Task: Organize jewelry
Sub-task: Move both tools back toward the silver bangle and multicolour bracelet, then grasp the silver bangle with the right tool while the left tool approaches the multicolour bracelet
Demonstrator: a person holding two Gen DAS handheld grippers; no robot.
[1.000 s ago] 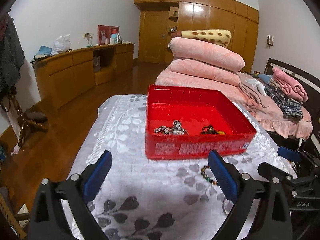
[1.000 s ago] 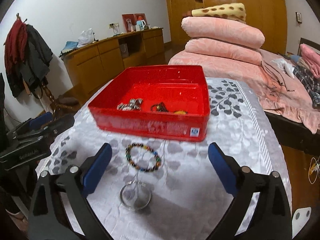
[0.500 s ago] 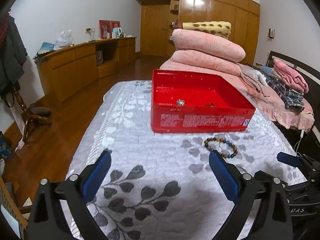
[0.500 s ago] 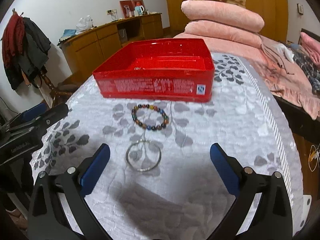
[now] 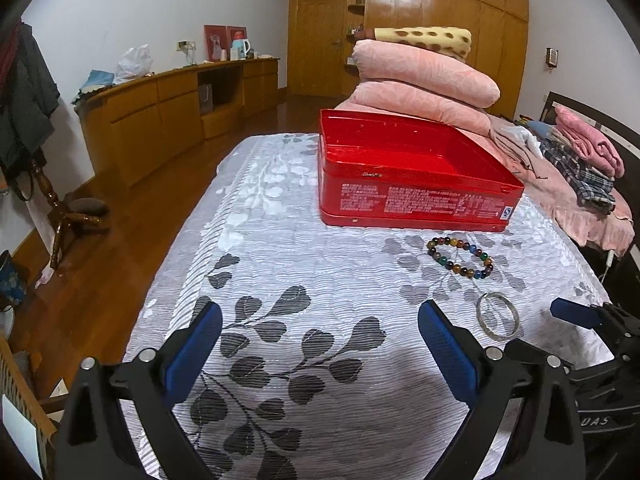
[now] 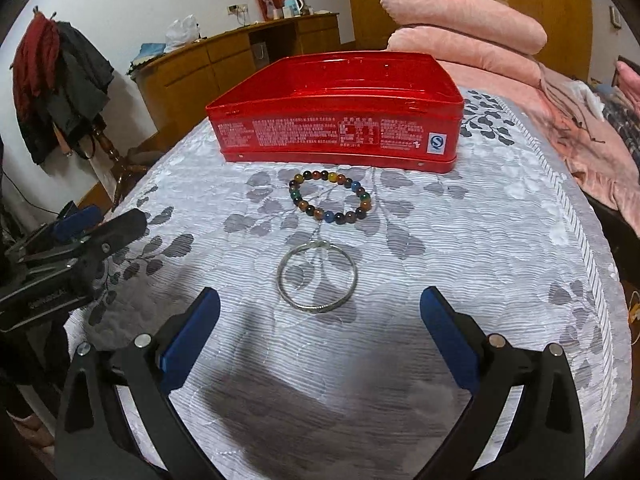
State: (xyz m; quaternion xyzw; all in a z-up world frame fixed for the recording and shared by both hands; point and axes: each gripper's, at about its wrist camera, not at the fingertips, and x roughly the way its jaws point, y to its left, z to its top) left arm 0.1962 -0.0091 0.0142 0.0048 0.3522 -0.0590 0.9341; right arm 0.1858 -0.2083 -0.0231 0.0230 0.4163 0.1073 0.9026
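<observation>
A red tin box [image 5: 416, 196] [image 6: 340, 128] stands on the grey leaf-patterned cloth; its inside is hidden from this low angle. In front of it lies a multicoloured bead bracelet [image 6: 330, 196] [image 5: 460, 258], and nearer to me a silver bangle [image 6: 317, 275] [image 5: 497, 319]. My right gripper [image 6: 319, 320] is open, low over the cloth, with the bangle just ahead between its blue fingertips. My left gripper [image 5: 319, 332] is open too, to the left of both pieces, holding nothing. Each gripper shows at the edge of the other's view.
The cloth-covered table [image 5: 280, 280] drops off at left to a wooden floor [image 5: 120, 240]. A bed with stacked pink pillows [image 5: 424, 76] lies behind and right. A wooden sideboard [image 5: 168, 112] and a coat stand [image 6: 60, 84] stand at left.
Both grippers have dropped lower and pulled back from the box, so its contents are no longer seen. The bangle now sits close in front of the right gripper.
</observation>
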